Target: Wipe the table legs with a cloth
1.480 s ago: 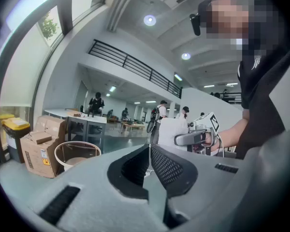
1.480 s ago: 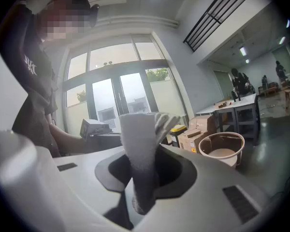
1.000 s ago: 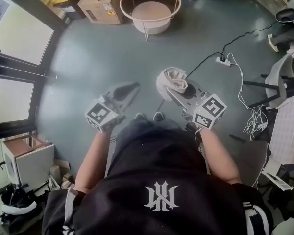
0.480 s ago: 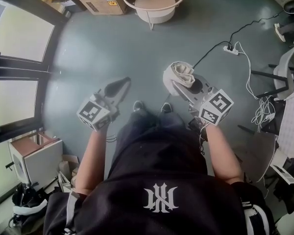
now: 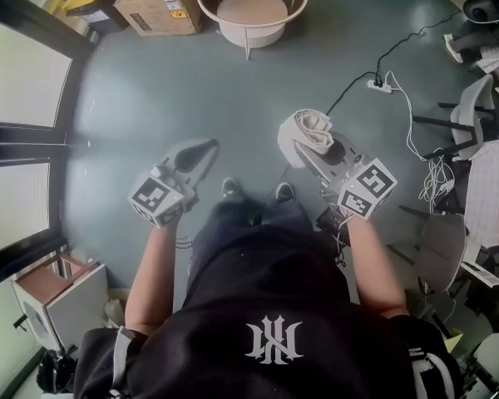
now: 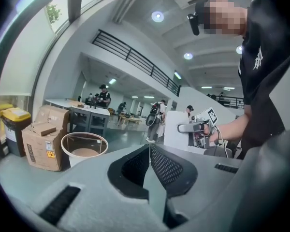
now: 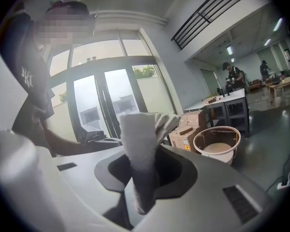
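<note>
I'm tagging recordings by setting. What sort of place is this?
Likely a big open workshop or lab hall: cardboard boxes beside glass doors, a power strip with loose cables, and worktables with people at them.

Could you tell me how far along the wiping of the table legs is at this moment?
Done: the cloth is picked up and clamped in the right gripper. In hand: the person stands holding it in the air; the left gripper is shut and empty. Left: all the wiping, it seems. The small round table stands apart on the floor ahead, and the cloth touches none of its legs.
</note>
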The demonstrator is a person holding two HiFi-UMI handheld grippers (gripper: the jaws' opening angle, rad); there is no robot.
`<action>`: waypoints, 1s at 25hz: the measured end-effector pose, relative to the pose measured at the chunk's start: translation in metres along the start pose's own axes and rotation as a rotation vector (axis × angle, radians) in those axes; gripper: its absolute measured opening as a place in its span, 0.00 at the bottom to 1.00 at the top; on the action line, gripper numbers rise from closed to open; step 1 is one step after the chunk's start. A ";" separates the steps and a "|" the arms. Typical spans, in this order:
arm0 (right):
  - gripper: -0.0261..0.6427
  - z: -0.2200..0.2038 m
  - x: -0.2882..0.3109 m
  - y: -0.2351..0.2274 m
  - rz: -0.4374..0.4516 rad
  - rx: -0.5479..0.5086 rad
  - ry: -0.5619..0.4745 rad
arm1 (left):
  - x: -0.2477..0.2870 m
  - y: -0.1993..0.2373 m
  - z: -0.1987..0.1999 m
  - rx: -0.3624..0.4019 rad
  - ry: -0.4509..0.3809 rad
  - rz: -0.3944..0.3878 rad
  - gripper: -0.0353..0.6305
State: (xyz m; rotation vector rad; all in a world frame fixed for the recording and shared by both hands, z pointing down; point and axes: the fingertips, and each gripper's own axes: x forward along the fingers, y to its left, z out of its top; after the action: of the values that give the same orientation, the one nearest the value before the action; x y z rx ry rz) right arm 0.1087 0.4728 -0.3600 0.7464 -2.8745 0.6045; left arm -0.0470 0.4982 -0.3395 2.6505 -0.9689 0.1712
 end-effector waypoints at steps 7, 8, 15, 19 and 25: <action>0.18 0.019 0.079 0.029 -0.098 -0.036 0.012 | -0.046 0.082 0.002 -0.026 -0.058 -0.046 0.07; 0.18 0.021 0.086 0.031 -0.109 -0.046 0.014 | -0.048 0.089 0.002 -0.029 -0.066 -0.053 0.07; 0.18 0.031 0.105 0.036 -0.153 -0.058 0.014 | -0.042 0.105 0.008 -0.038 -0.097 -0.122 0.07; 0.18 0.035 0.106 0.034 -0.167 -0.053 -0.006 | -0.035 0.107 0.008 -0.032 -0.092 -0.164 0.07; 0.18 0.035 0.106 0.022 -0.172 -0.067 -0.001 | -0.024 0.105 0.022 0.001 -0.101 -0.161 0.07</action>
State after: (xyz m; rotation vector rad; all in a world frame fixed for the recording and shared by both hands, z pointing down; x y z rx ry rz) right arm 0.0053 0.4298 -0.3780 0.9699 -2.7779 0.4835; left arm -0.1326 0.4297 -0.3395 2.7463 -0.7797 0.0008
